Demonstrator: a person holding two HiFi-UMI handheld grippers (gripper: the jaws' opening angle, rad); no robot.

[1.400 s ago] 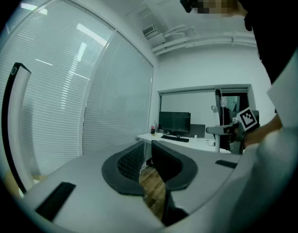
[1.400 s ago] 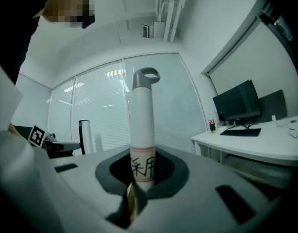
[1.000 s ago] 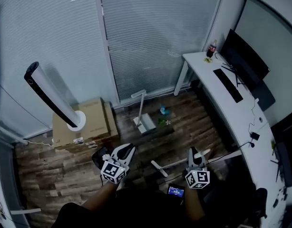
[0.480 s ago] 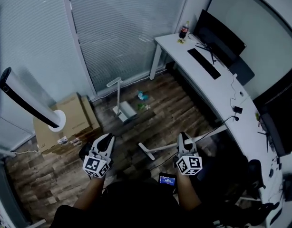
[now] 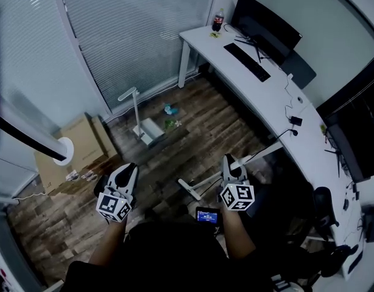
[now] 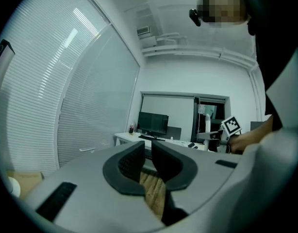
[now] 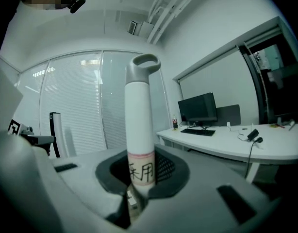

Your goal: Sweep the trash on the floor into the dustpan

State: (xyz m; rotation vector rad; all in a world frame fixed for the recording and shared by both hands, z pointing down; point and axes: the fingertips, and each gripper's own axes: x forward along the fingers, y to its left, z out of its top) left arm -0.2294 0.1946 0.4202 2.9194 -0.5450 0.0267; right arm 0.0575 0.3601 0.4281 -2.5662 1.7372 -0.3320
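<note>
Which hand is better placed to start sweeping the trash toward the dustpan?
Right. The right gripper is shut on the white broom handle. The left gripper is empty, jaws nearly together. The trash lies beside the dustpan, ahead of both.

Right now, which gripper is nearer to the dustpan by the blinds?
Left. In the head view, the left gripper is just below-left of the dustpan; the right gripper, gripping the broom handle, is farther off, lower right.
</note>
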